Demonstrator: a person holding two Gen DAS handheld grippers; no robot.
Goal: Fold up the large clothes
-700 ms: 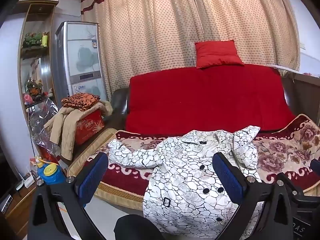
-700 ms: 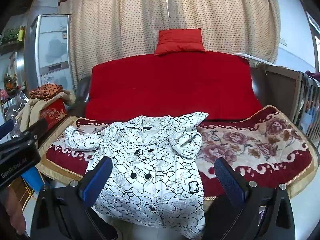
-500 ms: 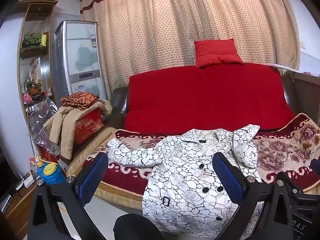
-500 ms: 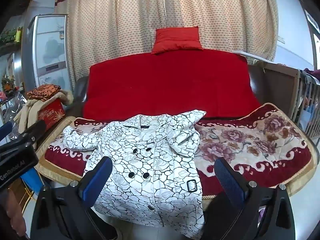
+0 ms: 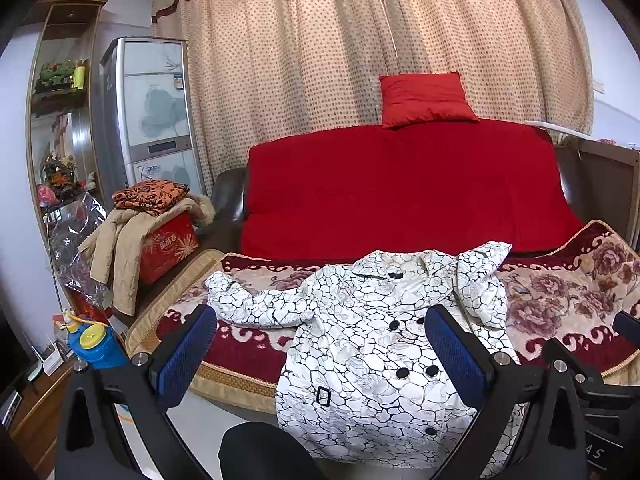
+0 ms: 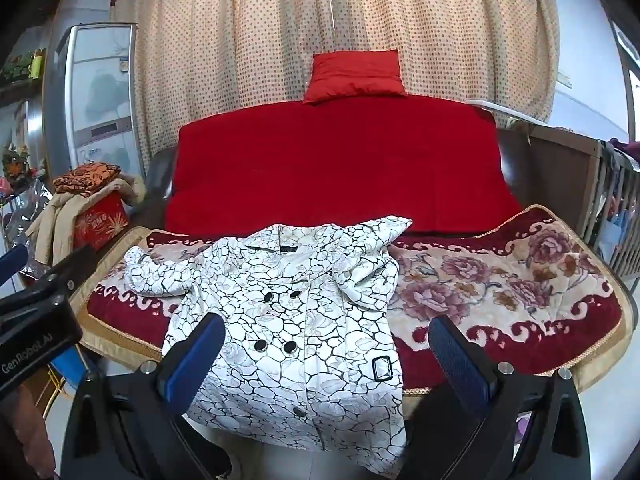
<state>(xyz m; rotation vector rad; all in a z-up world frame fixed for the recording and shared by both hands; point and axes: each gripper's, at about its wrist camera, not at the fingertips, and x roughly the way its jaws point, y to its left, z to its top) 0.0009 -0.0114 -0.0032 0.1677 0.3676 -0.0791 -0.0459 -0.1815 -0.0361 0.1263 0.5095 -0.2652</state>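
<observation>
I see the white black-veined buttoned coat [image 5: 372, 344] lying at centre frame; my left claw [image 5: 320, 356] and right claw [image 6: 328, 356] both hang released, apart from it.

Both views are evenly and fairly brightly lit by soft, diffuse light; daylight is filtered through the dotted curtain [image 5: 360, 60] behind the sofa, which glows pale. Shadows are kept faint, seen mainly under the hem of the white coat [image 6: 296, 320]. Mild glare is shown on the glossy refrigerator door [image 5: 156, 120]. Strong fisheye distortion is present: straight edges are bowed towards the borders, and the corners are cut off by a black vignette. The centre is rendered sharp, while detail at the far edges is softened. Reds are heavily saturated.
</observation>
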